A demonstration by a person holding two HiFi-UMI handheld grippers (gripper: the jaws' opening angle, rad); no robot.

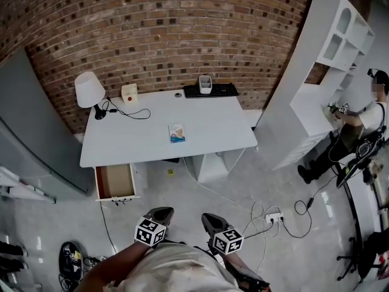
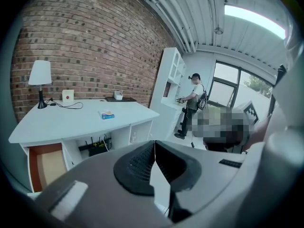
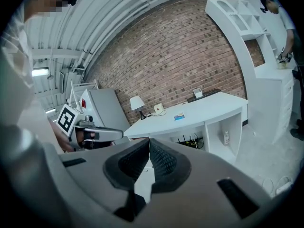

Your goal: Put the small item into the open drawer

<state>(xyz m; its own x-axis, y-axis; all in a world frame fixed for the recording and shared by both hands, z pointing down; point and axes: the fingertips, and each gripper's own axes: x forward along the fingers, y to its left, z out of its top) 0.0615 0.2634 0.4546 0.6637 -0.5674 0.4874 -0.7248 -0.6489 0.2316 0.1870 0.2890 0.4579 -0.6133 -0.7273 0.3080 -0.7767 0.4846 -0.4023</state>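
Your left tool [image 1: 161,212] [image 2: 154,142] is fully closed, its pads meeting at the tips with nothing between them. Your right tool [image 1: 209,218] [image 3: 148,140] is closed the same way and also holds nothing. Both hang side by side, close to your body, touching nothing and well apart from the table [image 1: 213,129].

The item [image 1: 176,132] lies flat near the middle of the table, a little toward the near edge, with bare tabletop all round it. The drawer [image 1: 114,181] stands pulled out under the table's near left corner, its brown inside facing up.

At the table's far edge stand a lamp [image 1: 89,90] on the left and a keyboard [image 1: 209,91] toward the right, both well apart from the item.

Between your tools and the table's near edge the floor [image 1: 194,196] lies open. A cable [image 1: 104,221] runs along the floor from the drawer's front toward you, and on the right more cables lead to a power strip [image 1: 273,216]. A white shelf [image 1: 316,72] rises to the right of the table, and a person [image 1: 364,120] stands beyond it.
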